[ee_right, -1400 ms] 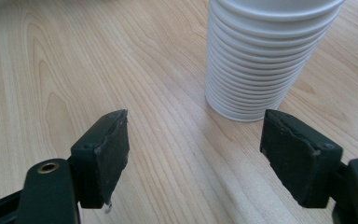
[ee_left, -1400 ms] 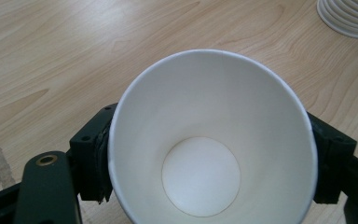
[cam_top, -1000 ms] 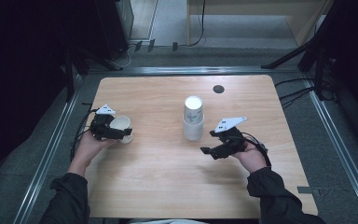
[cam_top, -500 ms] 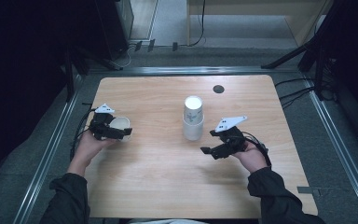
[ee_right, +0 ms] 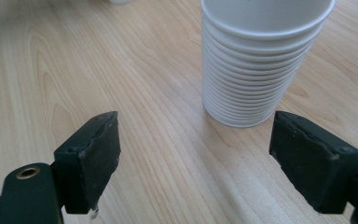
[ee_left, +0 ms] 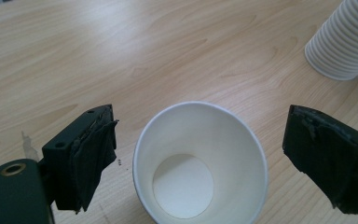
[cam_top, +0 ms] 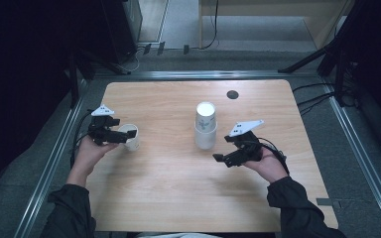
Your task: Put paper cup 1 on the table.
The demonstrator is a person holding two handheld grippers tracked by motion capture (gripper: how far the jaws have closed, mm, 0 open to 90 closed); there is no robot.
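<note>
A single white paper cup (cam_top: 130,139) stands upright, mouth up, at the table's left; it looks empty (ee_left: 200,163). My left gripper (cam_top: 119,135) is open around it. In the left gripper view (ee_left: 205,140) one jaw stands on each side of the rim, with a gap on both sides. A tall stack of white paper cups (cam_top: 206,125) stands mouth up near the table's middle, also seen as the ribbed stack (ee_right: 261,60). My right gripper (cam_top: 223,159) is open just in front and to the right of the stack. Nothing lies between its jaws (ee_right: 200,144).
The wooden table (cam_top: 178,198) has a dark round cable hole (cam_top: 232,94) at the back. Metal rails run along the table's left and right sides. Bare wood lies between the two grippers and toward the front edge. Cables trail from both grippers.
The single cup and the left gripper have shifted slightly toward the person. The right gripper and the stack have stayed where they were.
</note>
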